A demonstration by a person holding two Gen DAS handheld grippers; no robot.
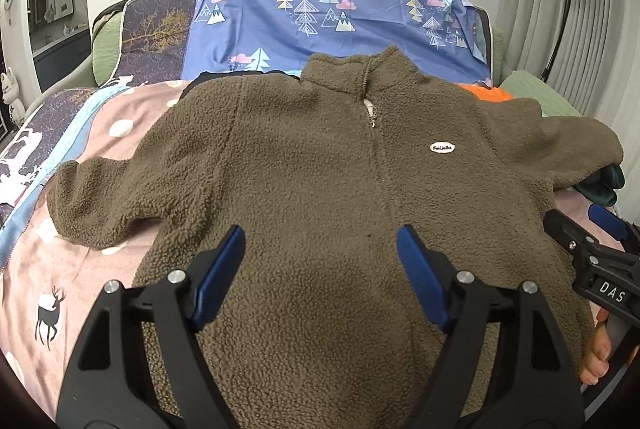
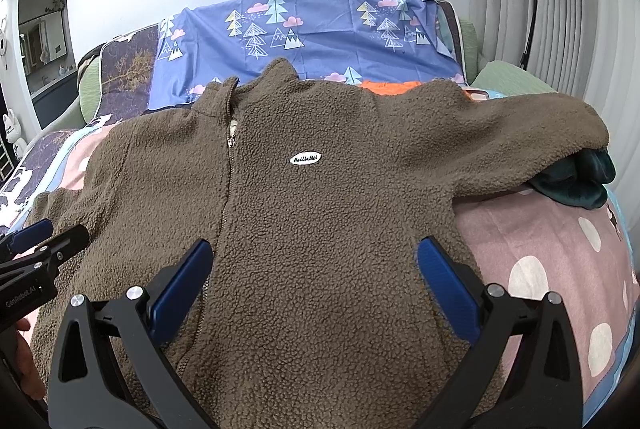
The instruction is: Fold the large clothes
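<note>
The fleece pullover [image 1: 320, 189] lies flat on the bed cover [image 1: 80, 289], its lower hem cut off at six o'clock. Left gripper [image 1: 320, 277] and right gripper [image 2: 316, 289] hover released, gripping nothing; its three-o'clock sleeve partly hides a dark green garment [image 2: 576, 181].

A small white oval patch [image 2: 305, 159] sewn on the chest of the brown fleece pullover [image 2: 320, 229] carries black script lettering that looks like "HaiLiMei" (the letters are tiny and the exact spelling cannot be made out). In the left wrist view the black body of the right gripper [image 1: 588, 225] bears white capitals "DAS", cut off at the frame's edge. In the right wrist view the left gripper [image 2: 48, 233] shows white print reading "GenRobot.AI" along its side
</note>
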